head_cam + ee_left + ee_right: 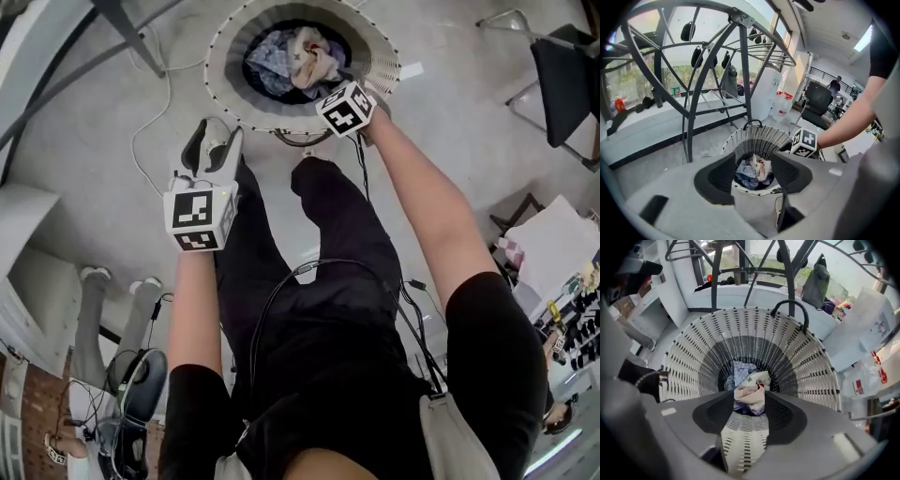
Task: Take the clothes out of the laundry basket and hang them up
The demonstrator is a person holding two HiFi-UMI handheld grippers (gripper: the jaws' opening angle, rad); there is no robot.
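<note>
A round white slatted laundry basket (225,82) stands on the floor in front of the person's feet. Crumpled clothes (298,56), blue and cream, lie at its bottom. My right gripper (749,411) hangs open over the basket's near rim and points down at the clothes (749,391), with nothing between its fingers. Its marker cube (345,108) shows in the head view; the jaws are hidden under it. My left gripper (217,141) is open and empty, short of the basket on its left. In the left gripper view the basket (757,137) and clothes (753,172) lie ahead.
A grey metal drying rack (689,93) with black clips rises behind the basket, also seen in the right gripper view as the rack (787,268). Thin cables (150,122) trail on the floor at left. A black chair (567,80) stands at right.
</note>
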